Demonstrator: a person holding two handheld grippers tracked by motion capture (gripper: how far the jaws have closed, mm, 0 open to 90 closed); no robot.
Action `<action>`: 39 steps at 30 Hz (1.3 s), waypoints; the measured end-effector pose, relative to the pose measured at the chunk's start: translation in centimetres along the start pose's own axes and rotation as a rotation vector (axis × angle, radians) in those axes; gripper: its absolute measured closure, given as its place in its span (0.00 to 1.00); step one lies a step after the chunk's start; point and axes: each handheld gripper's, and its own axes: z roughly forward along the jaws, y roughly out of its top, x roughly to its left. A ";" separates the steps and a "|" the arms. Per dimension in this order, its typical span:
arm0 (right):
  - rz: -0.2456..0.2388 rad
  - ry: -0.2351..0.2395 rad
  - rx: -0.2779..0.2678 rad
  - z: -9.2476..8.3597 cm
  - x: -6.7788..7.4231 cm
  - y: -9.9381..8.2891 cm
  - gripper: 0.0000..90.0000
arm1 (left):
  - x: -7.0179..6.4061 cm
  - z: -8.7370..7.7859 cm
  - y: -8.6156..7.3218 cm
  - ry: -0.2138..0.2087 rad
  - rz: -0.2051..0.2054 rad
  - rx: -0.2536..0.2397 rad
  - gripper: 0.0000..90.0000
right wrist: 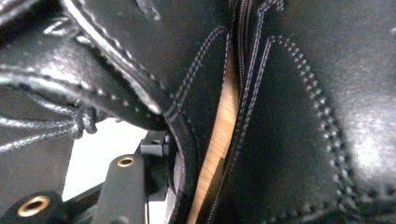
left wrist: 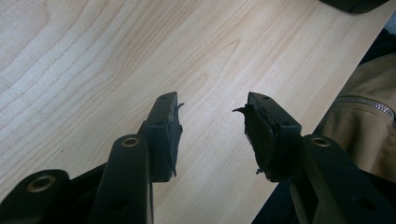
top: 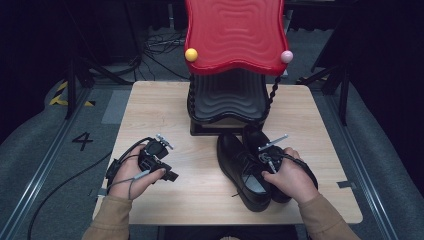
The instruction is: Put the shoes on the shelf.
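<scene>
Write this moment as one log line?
left tool: open, over wooden table | right tool: at black leather shoes, grip unclear

Wooden table (top: 200,190), red-topped rack (top: 232,35), grey floor (top: 45,165)

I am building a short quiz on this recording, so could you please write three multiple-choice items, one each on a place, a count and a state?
1. Where do the black shoes stand?
A. In front of the red rack
B. On the rack's top shelf
C. On the floor

2. How many shoes are on the table?
A. One
B. Two
C. Four

3. How does the left gripper stand?
A. Shut on a lace
B. Open over bare wood
C. Shut on a shoe

Key: 1 A, they sit at its base; 2 B, a pair stands together; 3 B, its jaws stand apart.
</scene>
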 end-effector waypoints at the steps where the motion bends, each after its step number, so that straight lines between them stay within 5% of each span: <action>1: 0.009 -0.002 0.011 0.0 0.0 0.1 0.58 | 0.0 0.0 0.0 0.000 -0.001 -0.002 0.62; 5: 0.090 0.000 0.049 -0.1 -0.3 0.9 0.62 | 0.1 -0.1 -0.1 0.003 -0.002 0.000 0.62; 9: 0.120 -0.014 0.076 -0.2 -0.3 1.5 0.66 | 0.1 0.0 -0.2 0.001 -0.010 0.005 0.61; 15: 0.109 -0.062 0.116 -0.1 -0.4 2.3 0.73 | 0.1 0.0 -0.1 0.002 -0.005 0.002 0.61; 21: 0.117 -0.013 0.104 -0.9 -1.1 2.4 0.88 | 0.2 -0.1 -0.1 0.004 -0.008 -0.002 0.61; 39: 0.103 0.047 0.124 -4.7 -0.4 2.9 0.91 | 0.4 -0.6 -0.5 0.006 -0.017 -0.020 0.62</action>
